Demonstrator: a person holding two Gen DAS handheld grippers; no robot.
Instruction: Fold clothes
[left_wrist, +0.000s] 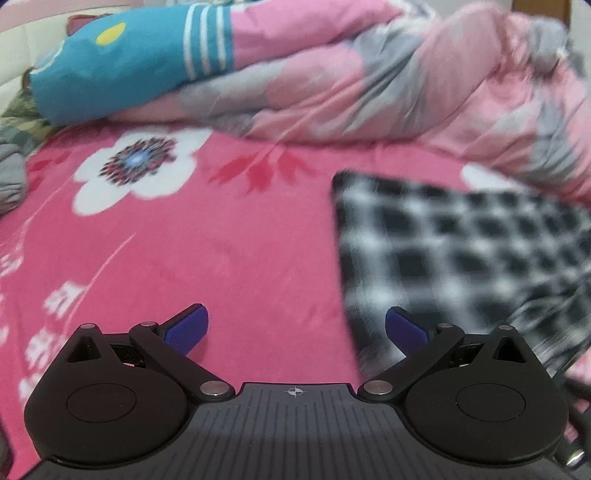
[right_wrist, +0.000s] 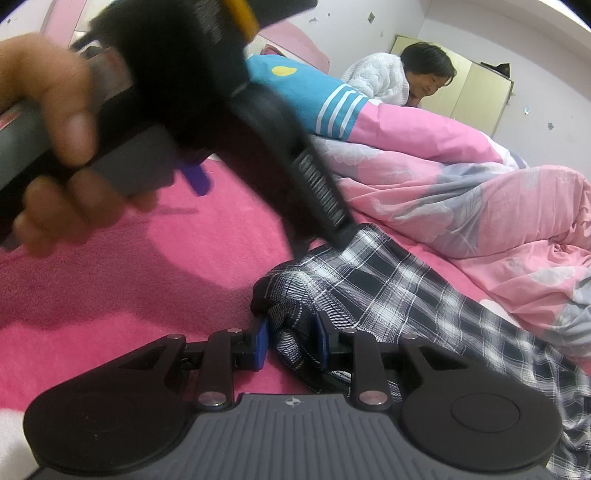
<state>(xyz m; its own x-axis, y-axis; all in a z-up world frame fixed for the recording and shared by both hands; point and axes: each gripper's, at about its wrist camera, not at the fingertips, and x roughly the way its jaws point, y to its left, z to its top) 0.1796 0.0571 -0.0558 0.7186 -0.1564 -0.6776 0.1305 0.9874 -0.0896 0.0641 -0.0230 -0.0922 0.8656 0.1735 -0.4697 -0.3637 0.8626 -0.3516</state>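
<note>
Right wrist view shows, nearest the lens, the right gripper with its blue ribbed pads pinched on a bunched fold of the black-and-white plaid woven garment, so this tool is clamped on the cloth rather than empty. From that pinch the thin, softly creased fabric runs away toward four o'clock across the hot-pink floral bed sheet, lying slack and partly gathered. Above it, toward ten o'clock, the person's left hand grips the grey handle of the left gripper, whose dark body crosses over the far corner of the garment; whether it touches the cloth I cannot tell. Left wrist view gives the answer on its state: its blue pads stand wide apart with nothing between them, and the plaid edge sits at about two o'clock, just beside the right pad and blurred. My reading is that a fold is being set up, one corner secured and the second not yet taken. The next move would call for the open tool to settle on the free edge and close, so both can lift the limp cloth evenly. Farther back lies a puffy pink-and-grey floral quilt with a teal panel bearing white stripes, and beyond it a person in a white knitted top leans on the bed.
</note>
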